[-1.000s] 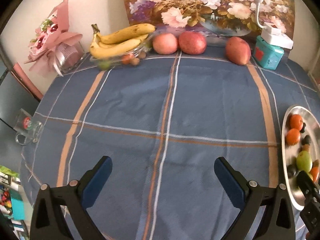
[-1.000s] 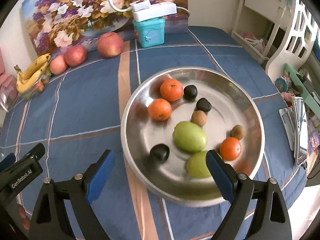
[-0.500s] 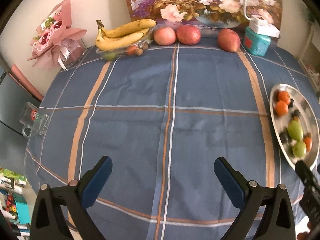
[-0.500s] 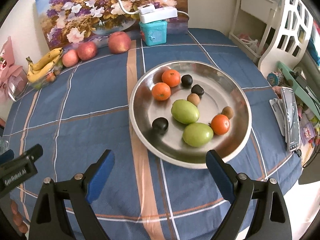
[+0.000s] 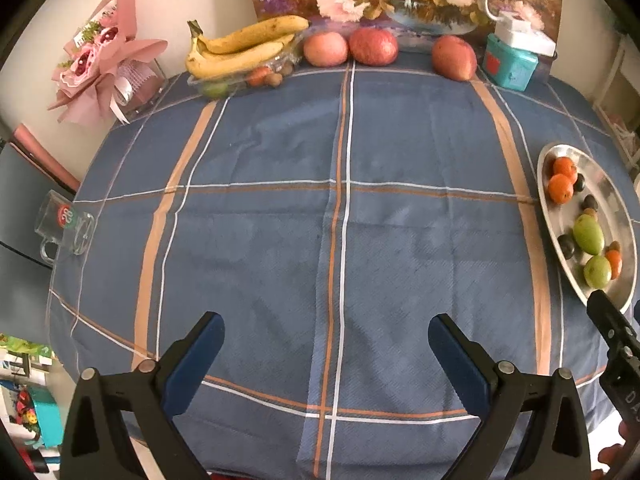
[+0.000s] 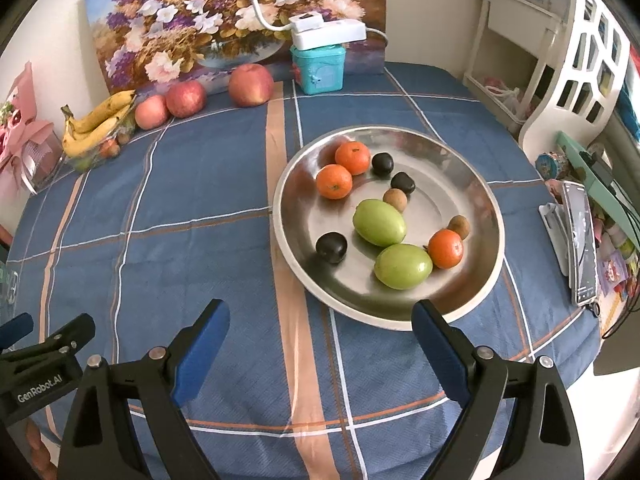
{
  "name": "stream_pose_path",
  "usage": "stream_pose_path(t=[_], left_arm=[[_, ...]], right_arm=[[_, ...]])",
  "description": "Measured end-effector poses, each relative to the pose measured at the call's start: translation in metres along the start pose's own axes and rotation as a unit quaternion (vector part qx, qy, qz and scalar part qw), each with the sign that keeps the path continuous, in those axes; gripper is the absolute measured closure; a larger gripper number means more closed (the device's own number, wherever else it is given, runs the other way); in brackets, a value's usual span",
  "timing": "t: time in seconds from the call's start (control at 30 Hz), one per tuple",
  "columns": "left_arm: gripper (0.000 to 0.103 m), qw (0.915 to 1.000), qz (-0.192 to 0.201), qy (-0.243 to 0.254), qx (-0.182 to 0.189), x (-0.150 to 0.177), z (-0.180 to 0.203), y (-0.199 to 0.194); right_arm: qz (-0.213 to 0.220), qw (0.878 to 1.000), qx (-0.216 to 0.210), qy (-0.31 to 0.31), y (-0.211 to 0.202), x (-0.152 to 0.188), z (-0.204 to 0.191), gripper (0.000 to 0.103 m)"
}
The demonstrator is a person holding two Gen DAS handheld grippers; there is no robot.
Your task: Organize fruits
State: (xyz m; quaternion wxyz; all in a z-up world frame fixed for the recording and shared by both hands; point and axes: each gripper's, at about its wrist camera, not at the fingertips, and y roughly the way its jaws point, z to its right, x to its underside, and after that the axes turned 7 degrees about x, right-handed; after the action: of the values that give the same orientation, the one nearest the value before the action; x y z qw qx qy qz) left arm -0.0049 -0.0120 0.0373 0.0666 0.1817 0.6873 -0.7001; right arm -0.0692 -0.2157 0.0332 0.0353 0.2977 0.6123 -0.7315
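At two o'clock in the left view, the metal plate [image 5: 624,216] gathers small fruits [image 6: 379,222], probably sorted by kind. The left tool [image 5: 326,354] and right tool [image 6: 320,340] both hover released, empty, over the surface [image 5: 280,220].

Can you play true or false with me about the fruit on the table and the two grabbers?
1. The silver plate holds three orange fruits. True.
2. The bananas lie on the silver plate. False: they sit in a clear tray at the far edge of the table, beside the apples.
3. The right gripper is holding a green fruit. False: it is open and empty, and both green fruits lie on the plate.
4. The left gripper is open over bare tablecloth. True.
5. There are three apples by the flower painting. True.
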Motion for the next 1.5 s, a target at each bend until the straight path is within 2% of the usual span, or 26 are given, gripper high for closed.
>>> stream_pose_path(t=[0.57,1.5], left_arm=[[0.000,0.9995,-0.024,-0.018,0.006,0.000,-0.006,0.008],[0.000,0.9988,-0.033,-0.034,0.013,0.002,-0.007,0.012]], right_arm=[[-0.009,1.000,0.000,-0.011,0.003,0.001,-0.007,0.010],[-0.015,1.000,0.001,-0.016,0.006,0.003,-0.010,0.010]])
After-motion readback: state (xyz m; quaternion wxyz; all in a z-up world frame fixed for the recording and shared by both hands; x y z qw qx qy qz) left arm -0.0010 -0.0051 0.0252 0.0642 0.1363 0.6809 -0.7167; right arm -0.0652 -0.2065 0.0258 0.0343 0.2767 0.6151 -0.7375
